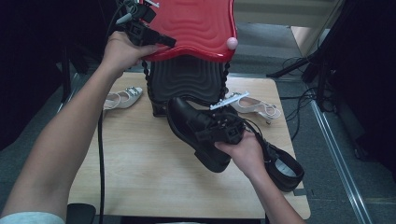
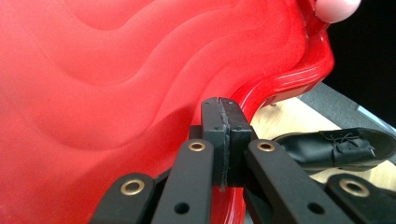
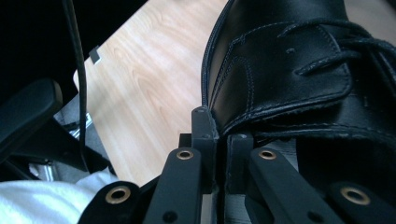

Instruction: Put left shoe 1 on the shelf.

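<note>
Now the left gripper (image 1: 161,41) pinches the glossy red wavy plastic lid (image 1: 196,25) up by its rim, and it should hold steady. Beside it, the right gripper (image 1: 223,132), clamped on the black leather lace-up shoe (image 1: 191,123) collar, should guide the toe first into the ribbed black box (image 1: 187,81) beneath.

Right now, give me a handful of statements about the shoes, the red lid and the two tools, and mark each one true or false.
1. The left tool is shut on the edge of the red lid. True.
2. The right tool grips a white heeled sandal. False: it is clamped on the collar of a black lace-up shoe.
3. The held shoe is raised off the wooden table. True.
4. The second black shoe sits at the table's left edge. False: it lies near the right edge.
5. Two pale shoes lie on the table. True: a flat at the left, a heeled sandal at the right.
</note>
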